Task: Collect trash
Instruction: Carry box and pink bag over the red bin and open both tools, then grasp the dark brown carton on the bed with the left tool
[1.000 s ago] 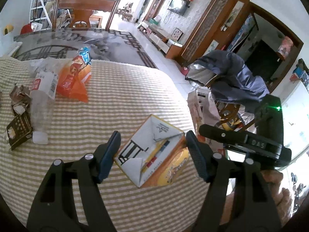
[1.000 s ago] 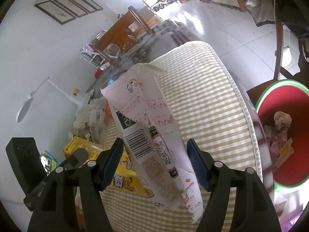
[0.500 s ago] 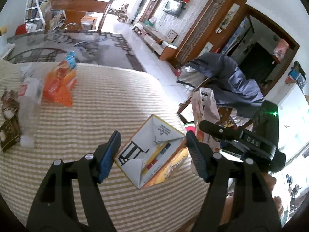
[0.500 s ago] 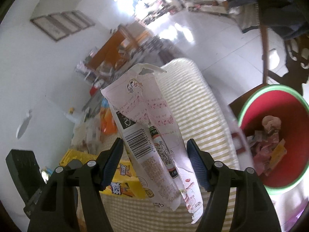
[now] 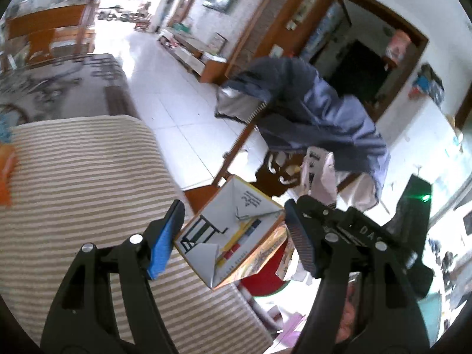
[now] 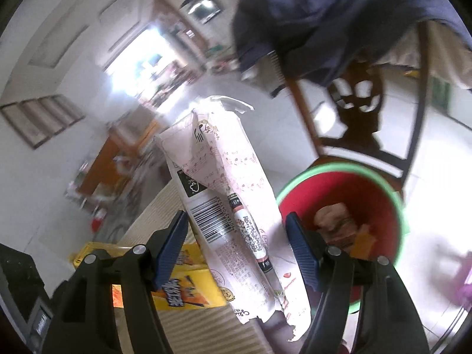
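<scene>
My left gripper (image 5: 233,215) is shut on an opened yellow and white carton (image 5: 230,230), held in the air past the edge of the striped table (image 5: 73,177). The right gripper (image 6: 236,216) has a long pink and white wrapper (image 6: 224,200) between its pads; its jaws are opening, with the wrapper still standing up between them. Just right of that wrapper is a red bin with a green rim (image 6: 339,166), holding several scraps. The left wrist view shows the same wrapper (image 5: 321,171) and a slice of the bin (image 5: 265,280) below the carton. The carton (image 6: 188,283) shows lower left in the right wrist view.
A wooden chair (image 6: 362,118) draped with a blue jacket (image 5: 309,109) stands right behind the bin. An orange bag (image 5: 6,177) lies at the table's far left. Pale tiled floor (image 5: 177,124) stretches beyond. Something purple (image 6: 466,286) lies right of the bin.
Both grippers swung right, off the table toward the bin, each with its item. The bin looms larger in the right wrist view; the bottle and scraps on the table left the left wrist view.
</scene>
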Demonstrator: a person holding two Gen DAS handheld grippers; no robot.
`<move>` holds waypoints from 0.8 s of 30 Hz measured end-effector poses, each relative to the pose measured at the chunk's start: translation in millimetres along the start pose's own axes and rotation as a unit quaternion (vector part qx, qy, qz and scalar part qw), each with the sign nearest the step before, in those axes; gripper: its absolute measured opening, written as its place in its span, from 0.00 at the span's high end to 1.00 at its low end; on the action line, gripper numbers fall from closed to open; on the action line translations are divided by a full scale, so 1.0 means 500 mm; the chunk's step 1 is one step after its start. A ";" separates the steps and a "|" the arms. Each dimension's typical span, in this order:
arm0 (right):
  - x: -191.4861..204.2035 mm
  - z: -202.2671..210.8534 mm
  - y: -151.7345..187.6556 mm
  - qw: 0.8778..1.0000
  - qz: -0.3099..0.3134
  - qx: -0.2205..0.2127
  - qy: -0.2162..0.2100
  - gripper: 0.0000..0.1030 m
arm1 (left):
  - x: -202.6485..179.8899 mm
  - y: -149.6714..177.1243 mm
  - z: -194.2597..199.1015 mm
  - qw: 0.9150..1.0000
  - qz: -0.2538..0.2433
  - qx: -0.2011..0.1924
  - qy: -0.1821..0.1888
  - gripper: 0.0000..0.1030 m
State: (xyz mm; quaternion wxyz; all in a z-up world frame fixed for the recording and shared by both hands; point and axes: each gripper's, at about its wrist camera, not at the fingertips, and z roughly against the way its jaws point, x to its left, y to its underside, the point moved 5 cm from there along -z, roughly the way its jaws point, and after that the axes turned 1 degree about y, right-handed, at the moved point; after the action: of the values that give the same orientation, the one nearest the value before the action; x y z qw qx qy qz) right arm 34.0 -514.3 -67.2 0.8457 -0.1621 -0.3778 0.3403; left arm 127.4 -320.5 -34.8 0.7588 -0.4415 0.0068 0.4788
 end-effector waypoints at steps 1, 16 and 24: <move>-0.005 0.001 -0.003 1.000 -0.003 -0.004 0.012 0.27 | -0.009 0.004 -0.021 1.000 -0.006 0.010 -0.001 0.32; 0.053 -0.013 0.003 0.996 0.086 -0.013 0.032 0.12 | 0.181 0.081 0.133 0.994 0.026 -0.012 -0.105 0.07; 0.122 -0.042 0.045 0.991 0.129 0.023 0.028 0.12 | 0.491 0.186 0.372 0.950 0.076 0.007 -0.302 0.05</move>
State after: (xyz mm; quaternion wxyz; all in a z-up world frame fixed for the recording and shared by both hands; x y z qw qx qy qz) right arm 68.9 -456.0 -60.8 0.8087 -0.1995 -0.3219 0.4501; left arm 115.2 -3.7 -89.3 0.6901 -0.2689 -0.1855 0.6458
